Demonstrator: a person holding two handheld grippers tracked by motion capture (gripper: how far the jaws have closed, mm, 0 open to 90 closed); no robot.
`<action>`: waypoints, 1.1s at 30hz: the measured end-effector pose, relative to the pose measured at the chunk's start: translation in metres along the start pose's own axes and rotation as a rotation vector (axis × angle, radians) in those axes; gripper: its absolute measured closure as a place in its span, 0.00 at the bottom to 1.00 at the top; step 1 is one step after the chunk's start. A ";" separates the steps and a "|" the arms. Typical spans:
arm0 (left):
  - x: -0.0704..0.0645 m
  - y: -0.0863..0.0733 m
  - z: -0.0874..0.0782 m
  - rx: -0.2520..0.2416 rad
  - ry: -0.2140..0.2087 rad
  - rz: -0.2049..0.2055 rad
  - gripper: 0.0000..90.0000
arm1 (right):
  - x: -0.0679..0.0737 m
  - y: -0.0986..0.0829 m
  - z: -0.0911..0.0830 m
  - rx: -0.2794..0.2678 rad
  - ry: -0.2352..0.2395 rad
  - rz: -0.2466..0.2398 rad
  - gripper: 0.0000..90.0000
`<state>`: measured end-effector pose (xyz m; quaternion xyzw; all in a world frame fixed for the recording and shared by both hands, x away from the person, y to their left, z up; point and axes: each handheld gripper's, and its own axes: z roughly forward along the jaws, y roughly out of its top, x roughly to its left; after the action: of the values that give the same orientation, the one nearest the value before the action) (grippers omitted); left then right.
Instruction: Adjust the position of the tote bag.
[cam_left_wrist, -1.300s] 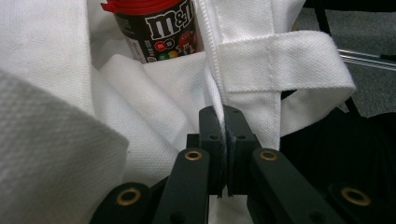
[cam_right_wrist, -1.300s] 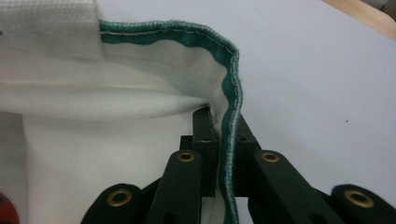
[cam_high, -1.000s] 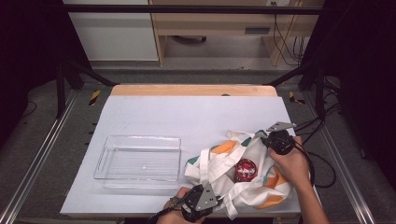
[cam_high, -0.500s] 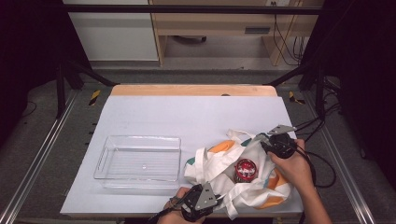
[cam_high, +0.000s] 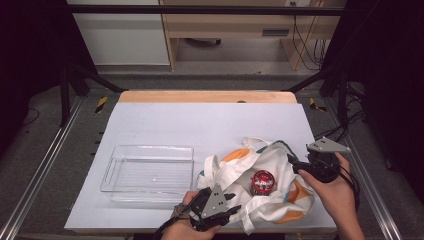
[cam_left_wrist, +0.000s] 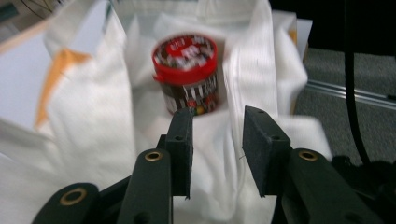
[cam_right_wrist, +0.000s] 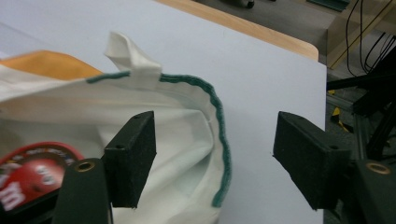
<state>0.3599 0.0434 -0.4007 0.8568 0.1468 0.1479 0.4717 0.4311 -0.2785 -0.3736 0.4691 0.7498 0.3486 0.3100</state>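
A white cloth bag (cam_high: 235, 170) with orange patches and green trim lies open at the table's front right. Inside it stands a small can with a red lid (cam_high: 263, 181). My left gripper (cam_high: 232, 207) sits at the bag's near edge, open. In the left gripper view the can (cam_left_wrist: 187, 70) stands just beyond the jaws, with the white bag (cam_left_wrist: 93, 116) behind and between them. My right gripper (cam_high: 295, 165) is wide open at the bag's right side. Its jaws straddle the green-trimmed rim (cam_right_wrist: 219, 126), and the can's lid (cam_right_wrist: 32, 172) shows at lower left.
An empty clear plastic tray (cam_high: 150, 150) rests on the white table (cam_high: 200, 125) left of the bag. The wooden far edge (cam_high: 207, 96) and metal frame rails (cam_high: 40, 175) border the table. Cables hang off the right side.
My right gripper has shifted to the right and slightly nearer, off the bag's top. The bag's right side has spread a little. The left gripper has barely moved.
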 end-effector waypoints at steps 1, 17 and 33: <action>0.001 0.005 -0.001 -0.009 0.004 0.004 0.71 | 0.004 0.000 -0.005 -0.005 0.012 0.013 0.37; 0.041 0.056 0.056 0.081 0.129 0.024 0.54 | 0.039 -0.009 -0.030 0.023 0.014 0.046 0.39; 0.051 0.043 0.084 0.220 0.179 0.020 0.52 | 0.063 -0.041 -0.039 0.091 0.025 0.009 0.33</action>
<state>0.4445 -0.0233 -0.4011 0.8881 0.1951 0.2112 0.3586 0.3573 -0.2426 -0.3939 0.4818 0.7666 0.3212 0.2775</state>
